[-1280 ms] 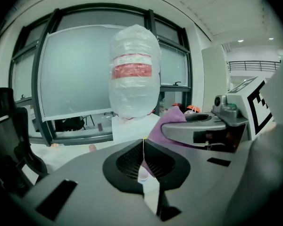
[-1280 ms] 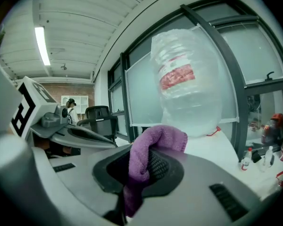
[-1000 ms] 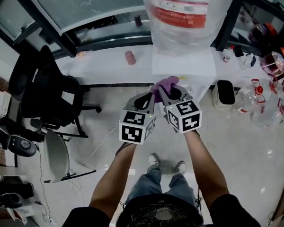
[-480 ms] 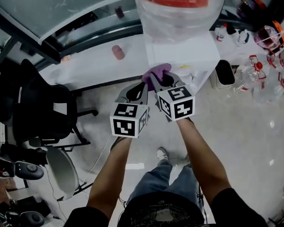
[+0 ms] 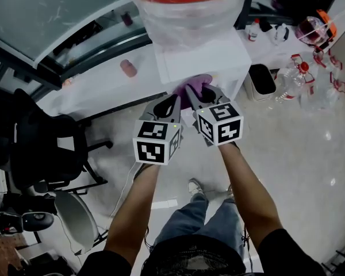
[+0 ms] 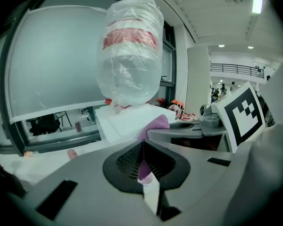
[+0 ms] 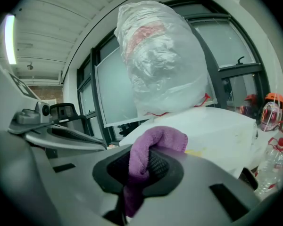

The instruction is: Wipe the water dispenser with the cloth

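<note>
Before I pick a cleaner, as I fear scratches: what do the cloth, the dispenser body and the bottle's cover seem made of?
Cloth: purple, fuzzy matte pile, likely microfibre.
Dispenser body: white and smooth; plastic or painted metal, cannot tell which.
Bottle's cover: thin clear plastic film, crinkled and glossy.

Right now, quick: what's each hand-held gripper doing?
Left hand-held gripper: closed, jaws together, nothing clamped.
Right hand-held gripper: closed on the purple cloth.
</note>
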{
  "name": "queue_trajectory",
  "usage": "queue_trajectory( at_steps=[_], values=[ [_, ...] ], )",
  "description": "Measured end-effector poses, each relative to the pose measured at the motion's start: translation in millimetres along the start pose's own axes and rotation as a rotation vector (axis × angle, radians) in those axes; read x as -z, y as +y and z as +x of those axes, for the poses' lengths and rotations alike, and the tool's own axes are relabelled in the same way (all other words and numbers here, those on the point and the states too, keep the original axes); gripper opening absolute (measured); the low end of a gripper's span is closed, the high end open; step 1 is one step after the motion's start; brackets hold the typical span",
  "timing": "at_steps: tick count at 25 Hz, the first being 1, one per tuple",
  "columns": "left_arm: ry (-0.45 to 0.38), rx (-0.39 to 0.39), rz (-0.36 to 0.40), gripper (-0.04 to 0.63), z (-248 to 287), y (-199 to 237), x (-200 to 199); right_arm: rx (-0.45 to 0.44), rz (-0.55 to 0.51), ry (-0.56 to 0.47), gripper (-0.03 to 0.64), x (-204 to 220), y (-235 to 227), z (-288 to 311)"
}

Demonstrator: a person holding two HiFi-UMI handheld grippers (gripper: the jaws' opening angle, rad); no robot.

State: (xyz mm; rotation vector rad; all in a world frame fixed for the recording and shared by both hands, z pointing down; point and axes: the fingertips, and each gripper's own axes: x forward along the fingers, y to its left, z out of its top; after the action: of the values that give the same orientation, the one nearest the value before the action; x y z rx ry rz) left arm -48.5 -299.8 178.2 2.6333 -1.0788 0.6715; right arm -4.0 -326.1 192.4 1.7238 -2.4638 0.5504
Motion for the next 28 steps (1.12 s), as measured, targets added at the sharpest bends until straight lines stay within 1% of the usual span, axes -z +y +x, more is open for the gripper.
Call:
queue_trajectory(
  at_steps=[11, 19, 23, 25, 28],
  values=[
    [-0.001, -0.002, -0.006, 0.028, 22, -39, -9, 0.047, -0.058, 0.0, 0.043, -15, -67, -35],
    [0.0, -0.02, -0.014, 0.028, 45, -73, -20, 0.07, -0.075, 0.011, 0.043, -18, -129, -65],
    [0.001, -0.017, -0.021, 0.028, 57, -87, -25, 0.1, -0.088, 0.035, 0.043, -17, -162, -77],
    [-0.002, -0.011, -0.017, 0.028, 60, -89, -27, 0.112, -0.094, 0.036, 0.043, -19, -169, -78],
    [-0.012, 0.008, -0.008, 0.028, 62, -92, -30, 0.124, -0.11, 0.022, 0.043, -26, -167, -79]
  ],
)
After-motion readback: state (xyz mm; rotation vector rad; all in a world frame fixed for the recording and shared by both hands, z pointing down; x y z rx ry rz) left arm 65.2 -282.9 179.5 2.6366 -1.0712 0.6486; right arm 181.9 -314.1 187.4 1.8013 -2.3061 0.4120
